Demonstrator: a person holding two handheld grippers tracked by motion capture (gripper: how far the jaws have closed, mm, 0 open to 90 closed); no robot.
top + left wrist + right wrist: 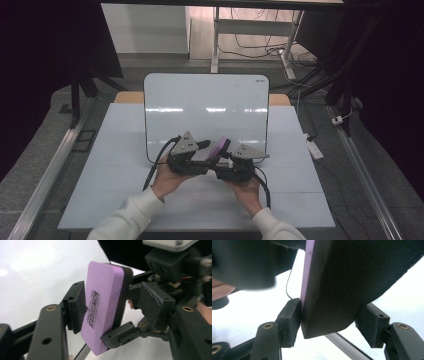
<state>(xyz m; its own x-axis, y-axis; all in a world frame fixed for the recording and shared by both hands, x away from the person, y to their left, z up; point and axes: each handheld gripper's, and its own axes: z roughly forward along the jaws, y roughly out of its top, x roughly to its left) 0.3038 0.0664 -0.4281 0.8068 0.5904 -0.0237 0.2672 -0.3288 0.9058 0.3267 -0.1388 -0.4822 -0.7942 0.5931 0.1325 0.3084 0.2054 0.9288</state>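
Observation:
A purple whiteboard eraser (219, 147) with a black felt side hangs just above the near edge of the whiteboard (205, 100), between both grippers. My right gripper (330, 320) is shut on the eraser (342, 277), a pad on each side, with the felt facing its camera. From the left, my left gripper (112, 297) stands around the eraser (100, 305). Its left pad (75, 305) lies against the printed purple face, and its right pad (152, 302) stands off the felt with a gap. In the high view the left gripper (211, 152) and right gripper (223, 159) meet tip to tip.
The whiteboard lies on a white table (125, 190) and reaches its far edge. A power strip (315, 148) and cables lie on the floor to the right. Desk legs (216, 40) stand beyond, and metal rails run along both sides.

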